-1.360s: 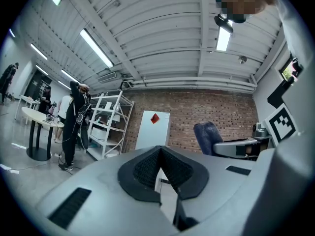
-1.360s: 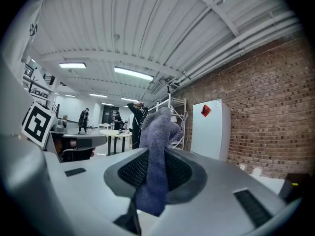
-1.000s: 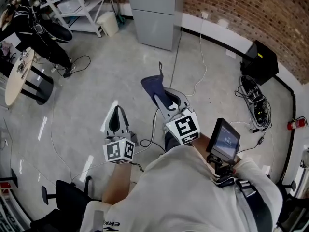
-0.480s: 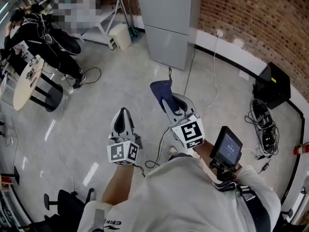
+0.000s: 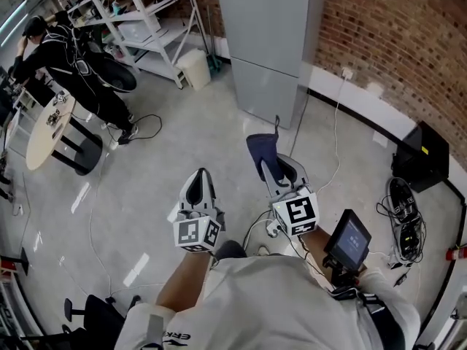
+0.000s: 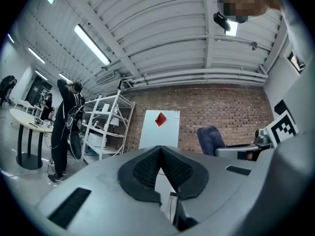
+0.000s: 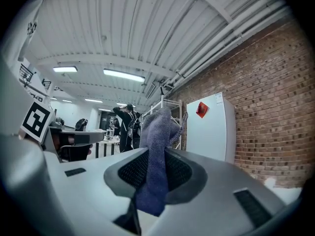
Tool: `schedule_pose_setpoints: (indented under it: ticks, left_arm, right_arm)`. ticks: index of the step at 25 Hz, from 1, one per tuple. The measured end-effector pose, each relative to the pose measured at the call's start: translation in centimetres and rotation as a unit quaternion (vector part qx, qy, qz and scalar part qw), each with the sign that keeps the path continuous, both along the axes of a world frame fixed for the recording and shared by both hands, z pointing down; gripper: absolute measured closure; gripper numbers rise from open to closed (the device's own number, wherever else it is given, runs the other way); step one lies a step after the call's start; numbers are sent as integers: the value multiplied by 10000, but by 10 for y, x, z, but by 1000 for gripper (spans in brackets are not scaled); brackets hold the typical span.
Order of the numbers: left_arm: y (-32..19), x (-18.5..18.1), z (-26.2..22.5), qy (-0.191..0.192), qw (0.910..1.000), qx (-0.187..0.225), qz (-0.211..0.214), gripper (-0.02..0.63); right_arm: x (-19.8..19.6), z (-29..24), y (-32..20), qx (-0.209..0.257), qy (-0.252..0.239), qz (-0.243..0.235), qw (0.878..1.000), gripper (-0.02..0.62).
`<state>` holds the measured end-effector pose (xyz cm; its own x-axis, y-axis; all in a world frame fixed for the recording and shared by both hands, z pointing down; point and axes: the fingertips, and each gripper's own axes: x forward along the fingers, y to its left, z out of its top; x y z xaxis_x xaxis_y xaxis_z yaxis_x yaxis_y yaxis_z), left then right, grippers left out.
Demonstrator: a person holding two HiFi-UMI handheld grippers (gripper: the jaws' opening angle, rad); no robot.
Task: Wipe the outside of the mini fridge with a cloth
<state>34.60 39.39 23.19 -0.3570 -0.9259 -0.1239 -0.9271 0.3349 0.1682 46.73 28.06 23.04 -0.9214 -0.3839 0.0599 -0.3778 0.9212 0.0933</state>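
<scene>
On mini fridge (image 5: 270, 42), red diamond label (image 6: 160, 119)

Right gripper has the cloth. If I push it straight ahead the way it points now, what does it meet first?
Most likely the fridge, low on its front, with the cloth in the right gripper touching first. Only bare floor shows in between, though depth is hard to judge.

Navy-blue cloth (image 5: 261, 152); pale grey fridge (image 5: 270, 35), red diamond sticker (image 6: 160, 119); red-brick wall (image 5: 394, 49).
</scene>
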Motion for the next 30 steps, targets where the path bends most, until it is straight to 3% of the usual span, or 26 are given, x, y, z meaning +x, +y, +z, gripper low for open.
schedule_pose_setpoints:
  ticks: [10,20,25,30]
  left_arm:
    - [-99,-83,5,-43,9989,61,458,606]
    - [-203,-218,-2,-80,9931,99,1163,606]
    - [-242,-295,-6,-59,9916,179,1276,606]
    - [-271,-349,-14,-83,9901,315,1365,606]
  right_arm:
    - [-70,7,-80,81,64,494,9987,509]
    - [-192,6,-171,172,182,1279,9915,509]
    - [-263,-2,-205,268,248,1462,9886,509]
    - [-314,-11,-230,409,298,1561,9864,509]
